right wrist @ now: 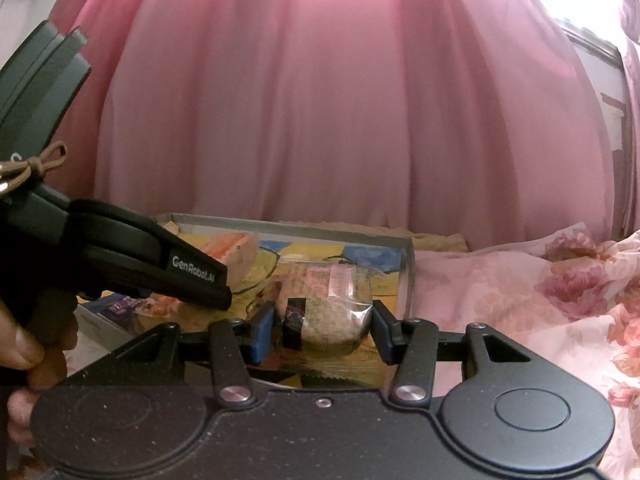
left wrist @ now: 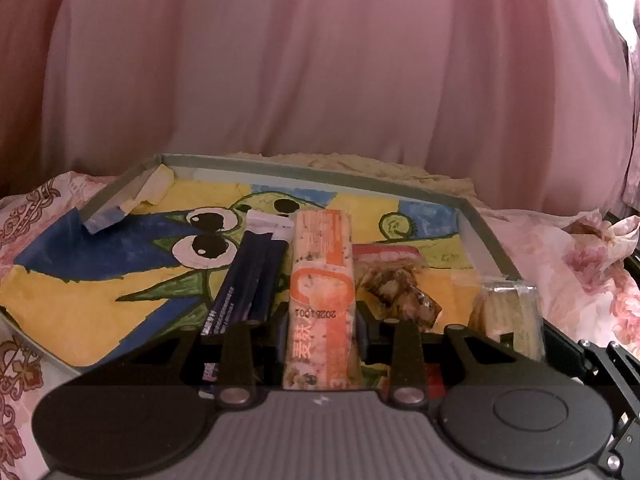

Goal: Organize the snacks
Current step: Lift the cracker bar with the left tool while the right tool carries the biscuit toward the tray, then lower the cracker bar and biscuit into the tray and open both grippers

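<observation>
Behind everything we see a pink curtain [left wrist: 320, 72]; below it a painted tray [left wrist: 476, 216] on floral bedding [right wrist: 520, 280]. Over the tray, our left gripper [left wrist: 320, 328] clamps an orange snack bar [left wrist: 322, 280], and our right gripper [right wrist: 320, 328] squeezes a clear-wrapped snack pack [right wrist: 332, 304].

Four snack packs [left wrist: 322, 300] – one tray [left wrist: 304, 168] – two hand-held grippers [left wrist: 322, 326].
</observation>
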